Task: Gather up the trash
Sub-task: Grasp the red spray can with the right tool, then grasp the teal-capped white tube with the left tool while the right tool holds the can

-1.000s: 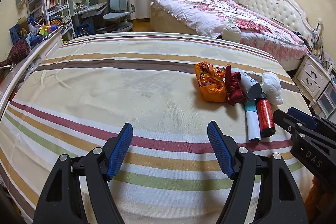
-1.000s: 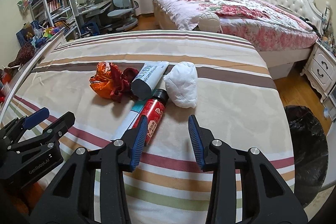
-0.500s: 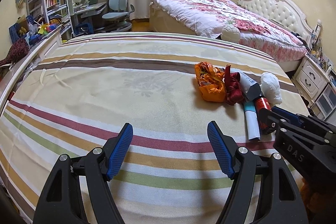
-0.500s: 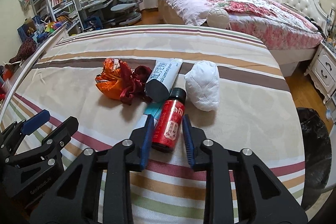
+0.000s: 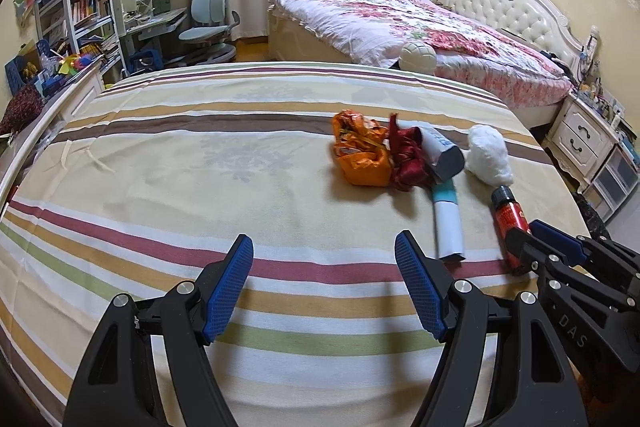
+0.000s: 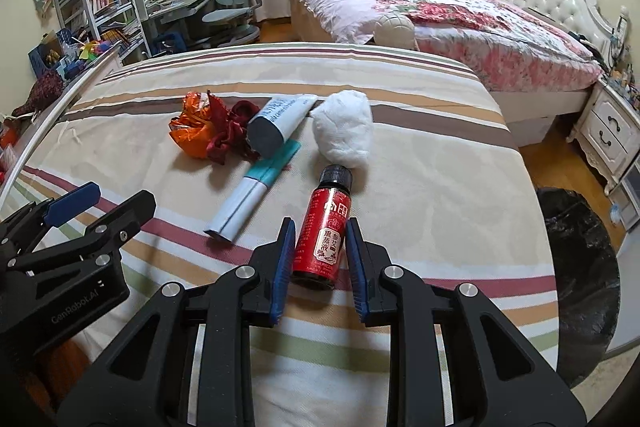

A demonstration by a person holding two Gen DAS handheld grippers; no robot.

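Striped bedspread [image 6: 420, 195] seen spread over bed, bands of cream, brown, maroon, tan, green. Trash cluster laid toward right-centre: crumpled orange wrapper [image 6: 192, 131], dark red wrapper [image 6: 230, 135] pressed against it, grey-capped white tube [image 6: 276, 125] beside, white-and-teal tube [image 6: 250, 195] stretched nearer, white tissue wad [image 6: 344, 131] at right, red bottle [image 6: 326, 231] laid just below wad, black cap toward it.

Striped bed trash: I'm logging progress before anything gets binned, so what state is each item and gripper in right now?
Red bottle: capped, lying down, clamped by the right gripper.
Right gripper: shut on the bottle.
Left gripper: open, empty.
White tube: lying on its side.
Orange wrapper: crumpled.
White tissue wad: balled up.
Black bin bag: open beside the bed.
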